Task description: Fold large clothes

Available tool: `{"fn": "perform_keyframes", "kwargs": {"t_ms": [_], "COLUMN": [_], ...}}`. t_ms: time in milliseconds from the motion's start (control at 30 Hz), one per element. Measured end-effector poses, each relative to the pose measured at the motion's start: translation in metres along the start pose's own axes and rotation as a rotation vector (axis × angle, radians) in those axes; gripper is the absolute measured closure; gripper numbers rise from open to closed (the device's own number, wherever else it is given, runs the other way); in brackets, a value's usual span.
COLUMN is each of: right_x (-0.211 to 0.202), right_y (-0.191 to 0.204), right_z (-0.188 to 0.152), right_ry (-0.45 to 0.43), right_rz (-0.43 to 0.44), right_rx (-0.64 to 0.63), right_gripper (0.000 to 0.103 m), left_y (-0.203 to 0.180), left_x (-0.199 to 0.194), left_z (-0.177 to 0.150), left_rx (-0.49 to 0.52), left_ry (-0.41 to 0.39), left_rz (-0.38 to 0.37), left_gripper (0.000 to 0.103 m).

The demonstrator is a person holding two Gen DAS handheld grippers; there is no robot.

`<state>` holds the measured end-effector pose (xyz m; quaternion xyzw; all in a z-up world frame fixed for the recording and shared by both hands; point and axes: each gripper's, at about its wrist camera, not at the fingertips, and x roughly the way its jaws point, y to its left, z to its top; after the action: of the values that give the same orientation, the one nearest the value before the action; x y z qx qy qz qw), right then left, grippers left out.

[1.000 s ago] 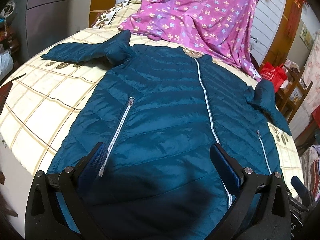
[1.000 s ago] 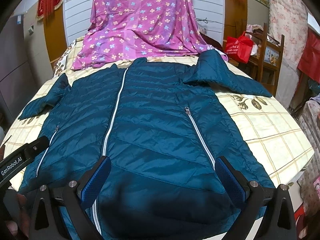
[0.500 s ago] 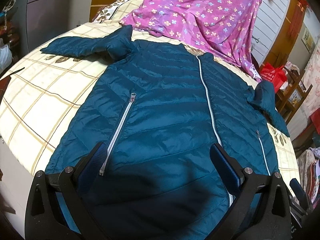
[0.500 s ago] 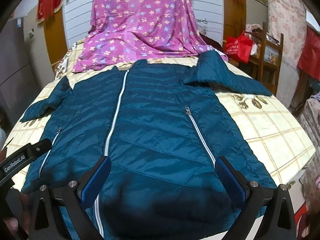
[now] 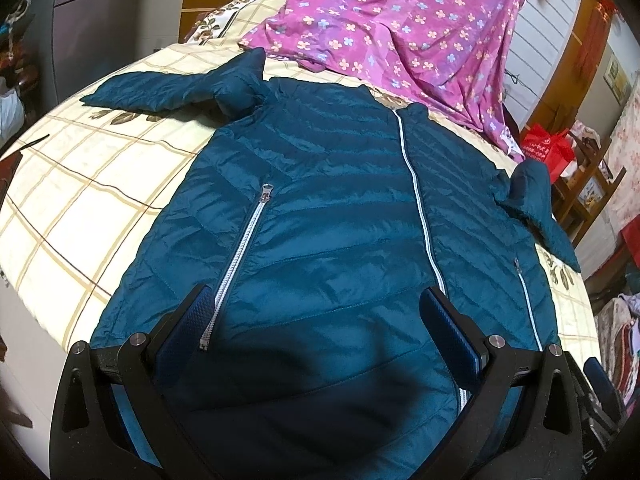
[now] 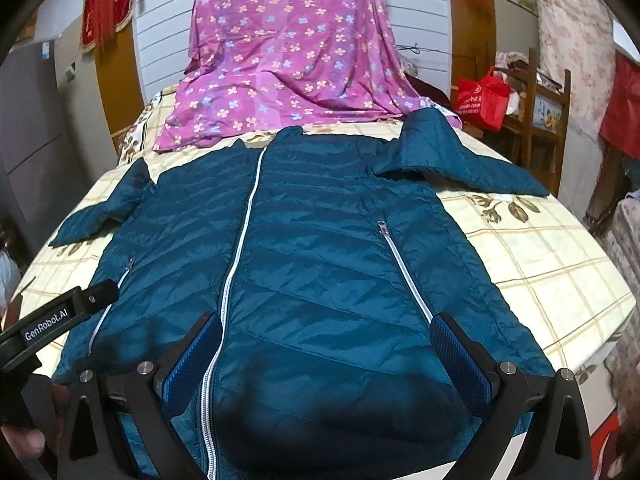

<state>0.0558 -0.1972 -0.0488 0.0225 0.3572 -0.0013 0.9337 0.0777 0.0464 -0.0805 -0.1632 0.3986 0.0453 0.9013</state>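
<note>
A teal quilted puffer jacket (image 5: 332, 216) (image 6: 320, 248) lies face up and zipped on a cream plaid bed sheet (image 5: 92, 184) (image 6: 552, 256), hem toward me, both sleeves spread out to the sides. My left gripper (image 5: 316, 320) is open, hovering over the hem's left half with nothing between its blue pads. My right gripper (image 6: 328, 344) is open too, above the hem's right half, straddling the strip between the centre zip and the right pocket zip. The left gripper's black body (image 6: 60, 316) shows at the left edge of the right wrist view.
A purple floral sheet (image 5: 400, 28) (image 6: 296, 64) drapes over the head of the bed behind the collar. A red bag (image 6: 482, 98) and a wooden chair (image 6: 544, 120) stand at the right. The bed edge drops off close below the hem.
Both grippers have drifted slightly, so the jacket sits a little lower and farther in view. Both stay open and the jacket has not moved.
</note>
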Motion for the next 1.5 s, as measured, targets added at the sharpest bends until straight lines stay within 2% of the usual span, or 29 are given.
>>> {"fn": "perform_keyframes", "kwargs": {"t_ms": [667,767,833,933,967,1100,1233,1333,1500], "right_x": [-0.008,-0.007,-0.01,-0.008,-0.005,0.014,0.043,0.072,0.123], "right_y": [-0.015,-0.021,-0.026,-0.037,-0.04,-0.05,-0.056,-0.058,-0.065], "right_z": [0.005,0.016,0.029,0.055,0.063,0.088,0.103,0.107,0.097], "right_ry": [-0.009,0.002,-0.021,-0.047,-0.051,-0.04,-0.035,-0.041,-0.006], "right_rz": [0.027,0.043,0.033,0.034,0.039,0.026,0.039,0.053,0.019], "right_rx": [0.05,0.043,0.024,-0.012,-0.022,-0.057,-0.054,-0.057,-0.041], "right_gripper": [0.0,0.0,0.0,0.0,0.0,0.0,0.0,0.0,0.0], "left_y": [-0.018,-0.019,-0.017,-0.01,-0.006,0.007,0.021,0.027,0.031], "left_x": [0.001,0.006,0.008,0.012,0.017,0.042,0.083,0.119,0.156], "left_z": [0.004,0.017,0.031,0.059,0.071,0.104,0.121,0.123,0.11], "left_rx": [0.091,0.125,0.151,0.162,0.161,0.199,0.221,0.231,0.231], "left_ry": [0.007,0.008,0.0,-0.01,-0.004,0.0,0.049,0.094,0.136], "left_rz": [0.069,0.097,0.119,0.104,0.09,0.116,0.062,0.098,0.125], "left_gripper": [0.0,0.0,0.0,0.0,0.0,0.0,0.0,0.0,0.0]}}
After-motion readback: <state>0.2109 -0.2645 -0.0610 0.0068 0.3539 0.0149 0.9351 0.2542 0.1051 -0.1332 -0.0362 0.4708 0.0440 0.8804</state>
